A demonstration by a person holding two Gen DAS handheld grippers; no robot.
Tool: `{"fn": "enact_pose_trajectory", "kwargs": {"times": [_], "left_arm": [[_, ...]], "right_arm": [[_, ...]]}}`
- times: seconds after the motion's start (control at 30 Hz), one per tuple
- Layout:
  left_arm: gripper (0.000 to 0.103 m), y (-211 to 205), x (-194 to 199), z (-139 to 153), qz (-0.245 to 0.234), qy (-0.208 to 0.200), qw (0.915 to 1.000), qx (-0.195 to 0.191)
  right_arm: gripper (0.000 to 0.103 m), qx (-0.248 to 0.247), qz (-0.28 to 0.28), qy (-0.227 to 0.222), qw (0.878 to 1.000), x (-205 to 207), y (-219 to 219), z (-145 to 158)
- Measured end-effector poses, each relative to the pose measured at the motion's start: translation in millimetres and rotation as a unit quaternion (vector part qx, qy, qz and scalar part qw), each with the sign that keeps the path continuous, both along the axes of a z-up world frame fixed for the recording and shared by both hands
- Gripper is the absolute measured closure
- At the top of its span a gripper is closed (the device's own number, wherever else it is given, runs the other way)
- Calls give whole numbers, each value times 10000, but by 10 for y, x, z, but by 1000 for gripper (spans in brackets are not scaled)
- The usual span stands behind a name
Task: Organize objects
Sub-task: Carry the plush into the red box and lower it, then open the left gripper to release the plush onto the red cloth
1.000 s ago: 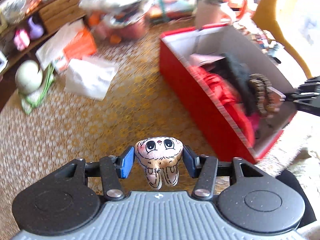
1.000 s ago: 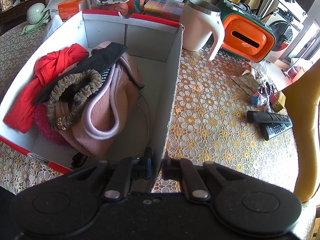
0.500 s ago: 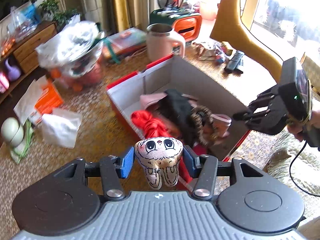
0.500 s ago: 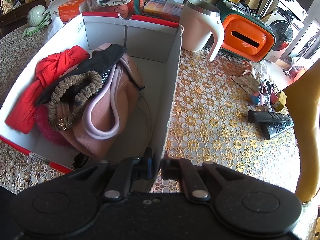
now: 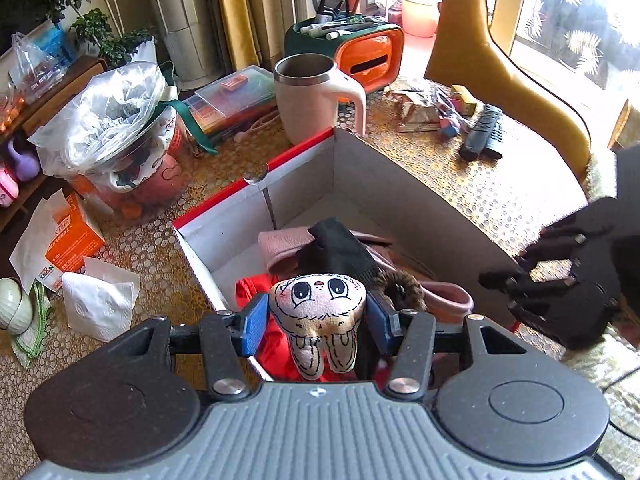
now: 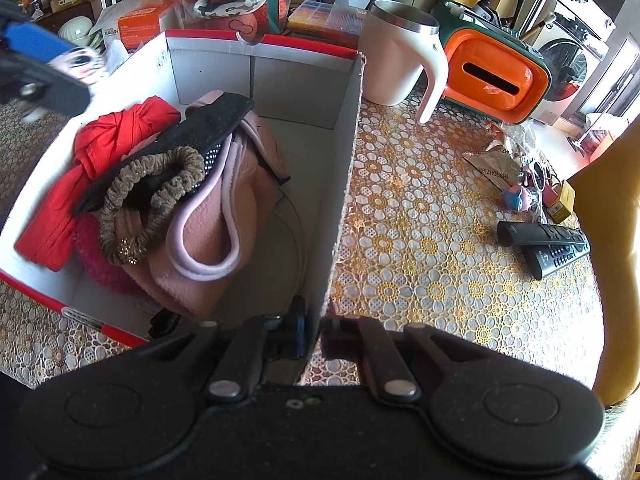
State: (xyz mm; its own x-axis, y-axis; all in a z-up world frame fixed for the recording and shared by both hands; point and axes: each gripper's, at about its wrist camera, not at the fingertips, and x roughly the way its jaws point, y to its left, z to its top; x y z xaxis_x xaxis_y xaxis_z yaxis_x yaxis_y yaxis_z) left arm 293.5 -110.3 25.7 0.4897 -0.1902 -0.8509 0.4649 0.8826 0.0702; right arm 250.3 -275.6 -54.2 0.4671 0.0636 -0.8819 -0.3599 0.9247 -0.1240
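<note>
- Left gripper [image 5: 317, 322]: jaws closed on a small plush toy [image 5: 318, 312], its blue pads pressed to either side of the toy's head. The face points up and away from the camera and the legs hang toward the gripper body.
- The held toy sits in the air over the near end of the red-edged box [image 5: 256, 174], above the red cloth [image 5: 256, 288] inside it. Contact with the contents cannot be confirmed.
- Right gripper [image 6: 314, 332]: jaws clamped on the box's near right wall, one finger inside the box and one outside.
- Box contents, right wrist view: red cloth at the left, a brown scrunchie [image 6: 154, 200] over a black strap [image 6: 192, 136], and a pink fleece item [image 6: 224, 216] in the middle. The right-hand strip of the box floor is bare.
- Just beyond the far right corner of the box stands a beige mug [image 6: 394, 58], upright, with an orange tissue holder [image 6: 494, 80] beside it.
- To the right of the box, well apart, two remote controls [image 6: 548, 244] lie on the floral tablecloth [image 6: 420, 240].
- Beyond the box's far left wall: an orange carton [image 5: 70, 240] with loose white tissue [image 5: 98, 302] beside it, and a bagged bundle [image 5: 116, 128].
</note>
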Motion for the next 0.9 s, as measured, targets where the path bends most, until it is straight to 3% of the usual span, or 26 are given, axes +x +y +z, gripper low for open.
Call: {"fn": "enact_pose_trajectory", "kwargs": {"times": [0.43,0.9], "left_arm": [[52,-77,480,-377,270,167,9994,108],[51,-128,579,-706,336,460,9983,97]], "right_arm": [[98,122,17,2,9999,-5,-36,23],[97,153,3,5,9999,-17,-44,8]]}}
